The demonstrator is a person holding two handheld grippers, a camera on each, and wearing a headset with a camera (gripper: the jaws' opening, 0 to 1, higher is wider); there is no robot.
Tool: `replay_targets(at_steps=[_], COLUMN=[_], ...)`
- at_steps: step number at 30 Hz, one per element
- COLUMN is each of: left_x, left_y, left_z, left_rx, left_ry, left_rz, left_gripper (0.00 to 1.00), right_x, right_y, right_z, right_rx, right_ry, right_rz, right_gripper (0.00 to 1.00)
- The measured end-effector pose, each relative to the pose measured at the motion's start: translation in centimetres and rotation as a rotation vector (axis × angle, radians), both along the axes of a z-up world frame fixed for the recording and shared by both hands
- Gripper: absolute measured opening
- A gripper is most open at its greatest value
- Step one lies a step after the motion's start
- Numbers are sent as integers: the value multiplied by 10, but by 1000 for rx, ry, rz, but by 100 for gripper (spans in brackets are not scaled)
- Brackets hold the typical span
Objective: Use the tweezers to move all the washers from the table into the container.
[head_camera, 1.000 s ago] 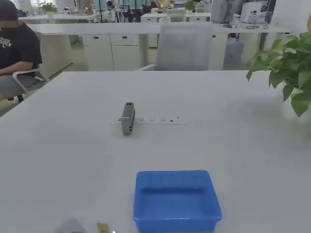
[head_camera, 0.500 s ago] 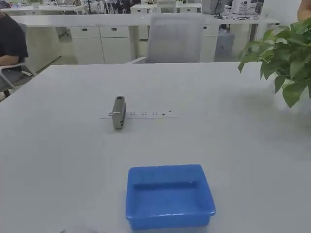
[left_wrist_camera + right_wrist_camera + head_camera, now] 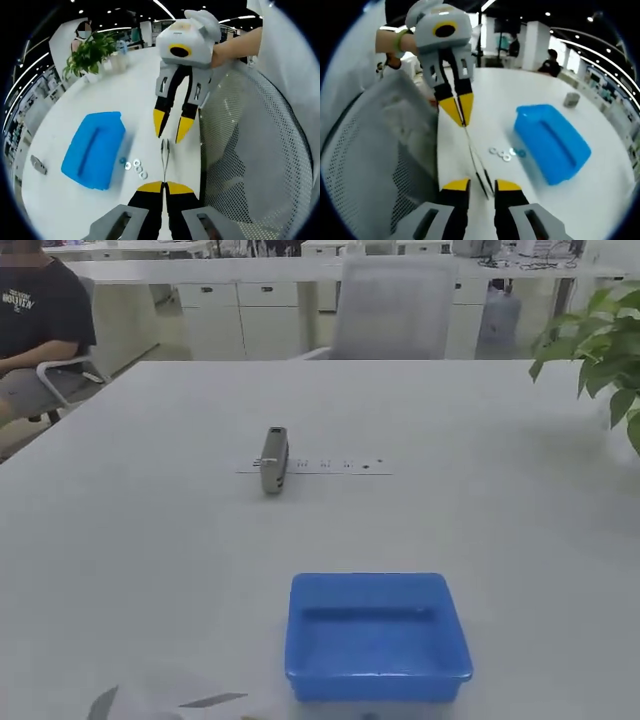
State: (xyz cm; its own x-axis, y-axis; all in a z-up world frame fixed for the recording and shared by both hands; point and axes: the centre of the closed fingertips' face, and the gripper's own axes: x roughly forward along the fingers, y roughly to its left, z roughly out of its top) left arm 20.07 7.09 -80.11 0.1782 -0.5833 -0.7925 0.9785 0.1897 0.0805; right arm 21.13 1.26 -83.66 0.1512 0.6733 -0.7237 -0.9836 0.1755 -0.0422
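Tweezers [image 3: 164, 155], thin and silvery, pinched between closed jaws of left gripper [image 3: 163, 187], far end between parted jaws of right gripper [image 3: 481, 185]; washers [image 3: 135, 166], small pale rings of uncertain count, on table [image 3: 125, 95] just beside blue container [image 3: 95, 147].

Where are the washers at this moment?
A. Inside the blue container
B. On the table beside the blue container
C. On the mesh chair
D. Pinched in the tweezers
B: in the left gripper view the washers lie in a small cluster on the white table, just outside the wall of the blue container.
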Motion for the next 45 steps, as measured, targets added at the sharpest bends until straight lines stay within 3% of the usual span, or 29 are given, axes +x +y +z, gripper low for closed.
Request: replay_targets(at_steps=[7, 11, 14, 17, 24, 28, 45], left_x=[-4, -6, -3, 1, 15, 23, 32], left_y=[-18, -27, -27, -25, -10, -2, 6], left_z=[24, 31, 35, 42, 56, 60, 52], left_rx=[-52, -82, -89, -100, -69, -63, -5], left_ry=[-16, -14, -19, -15, -43, -39, -17], left_rz=[9, 31, 45, 54, 46, 55, 38], left_gripper=[0, 0, 0, 0, 0, 0, 0], right_x=[-4, -3, -1, 1, 17, 22, 30], right_y=[13, 16, 18, 24, 47, 58, 78], right_z=[-6, -7, -4, 1, 14, 17, 8], right_rx=[5, 8, 39, 62, 142, 172, 223], right_ry=[3, -3, 23, 18, 12, 18, 69], right_rz=[70, 83, 75, 81, 61, 57, 47], right_gripper=[14, 8, 7, 6, 7, 7, 7])
